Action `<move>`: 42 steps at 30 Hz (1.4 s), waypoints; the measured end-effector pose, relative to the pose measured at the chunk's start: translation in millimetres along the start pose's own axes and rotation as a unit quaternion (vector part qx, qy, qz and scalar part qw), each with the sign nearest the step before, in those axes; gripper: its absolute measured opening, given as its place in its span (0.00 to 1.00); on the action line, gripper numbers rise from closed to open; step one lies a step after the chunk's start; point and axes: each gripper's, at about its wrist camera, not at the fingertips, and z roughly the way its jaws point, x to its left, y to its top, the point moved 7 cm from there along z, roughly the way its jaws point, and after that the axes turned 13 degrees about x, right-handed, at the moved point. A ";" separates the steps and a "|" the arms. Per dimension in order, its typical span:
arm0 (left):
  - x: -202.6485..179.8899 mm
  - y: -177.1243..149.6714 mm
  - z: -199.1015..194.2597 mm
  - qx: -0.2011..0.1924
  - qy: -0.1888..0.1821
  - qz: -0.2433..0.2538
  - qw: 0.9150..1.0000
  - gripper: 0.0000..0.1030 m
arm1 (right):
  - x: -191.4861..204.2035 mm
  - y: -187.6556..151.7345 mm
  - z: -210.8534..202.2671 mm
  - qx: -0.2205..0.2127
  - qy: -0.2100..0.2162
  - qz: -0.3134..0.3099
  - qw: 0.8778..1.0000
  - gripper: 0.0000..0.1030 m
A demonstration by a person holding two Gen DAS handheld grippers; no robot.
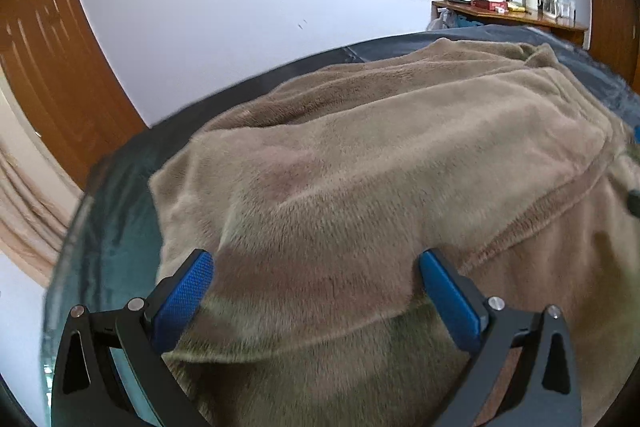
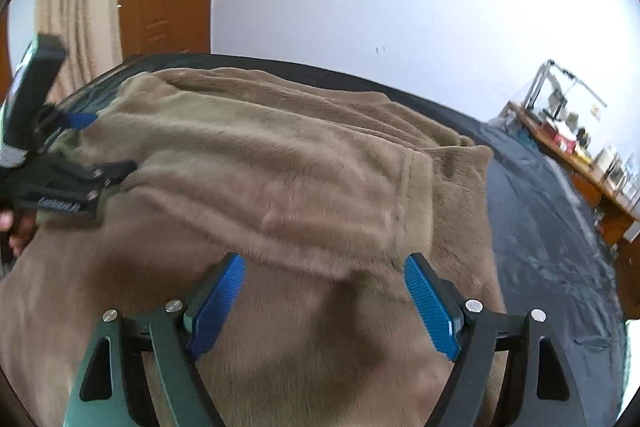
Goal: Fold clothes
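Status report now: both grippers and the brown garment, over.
Left gripper open, right gripper open, nothing held. Brown fleece garment lying partly folded on dark bed cover. Nothing in the way.

soft even daylight; motion blur; fisheye bending, dark vignette at edges.

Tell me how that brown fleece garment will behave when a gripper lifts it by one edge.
The brown fleece garment will likely sag and drape: it already lies in soft folds. Its thick plush pile suggests some bulk and weight. The folded layer would probably fall open if lifted.
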 end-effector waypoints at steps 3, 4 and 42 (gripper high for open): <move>-8.1 -10.8 -13.8 -0.015 0.033 0.015 0.999 1.00 | -5.2 -16.4 -17.8 -0.013 0.007 0.009 1.000 0.82; -9.9 -13.5 -18.6 -0.022 0.041 0.017 0.999 1.00 | -7.4 -22.0 -23.7 -0.017 0.011 0.015 1.000 0.82; 27.5 -170.0 -121.6 -0.052 -0.051 -0.076 0.994 1.00 | -43.0 -190.2 -96.5 -0.027 0.055 0.099 0.993 0.82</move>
